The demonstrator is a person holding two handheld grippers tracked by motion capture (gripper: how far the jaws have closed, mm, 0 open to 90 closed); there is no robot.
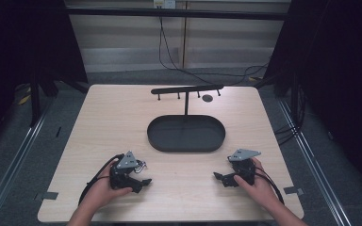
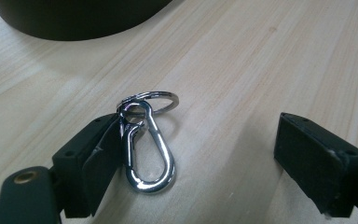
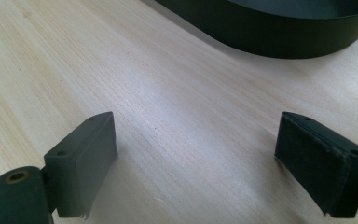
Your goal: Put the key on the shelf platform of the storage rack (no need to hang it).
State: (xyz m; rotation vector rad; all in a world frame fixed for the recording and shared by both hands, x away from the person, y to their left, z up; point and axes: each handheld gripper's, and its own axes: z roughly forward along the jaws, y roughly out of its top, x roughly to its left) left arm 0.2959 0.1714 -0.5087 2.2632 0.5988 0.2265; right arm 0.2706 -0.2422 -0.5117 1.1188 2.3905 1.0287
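A: Where is the shiny silver metal snap hook with its key ring (image 2: 145, 140) seen?

B: It is laid flat on the pale wooden table (image 1: 103, 117), just in front of the black oval metal tray (image 1: 186, 133), toward the tray's left end. It is touched by one pad of the left gripper (image 2: 191, 154), whose jaws are spread wide; nothing is pinched.

A: And the right gripper (image 3: 196, 158)?

B: It is held near the tray's right end, jaws likewise spread apart over bare wood. A black hanging rack (image 1: 187, 89) is fixed behind the tray.
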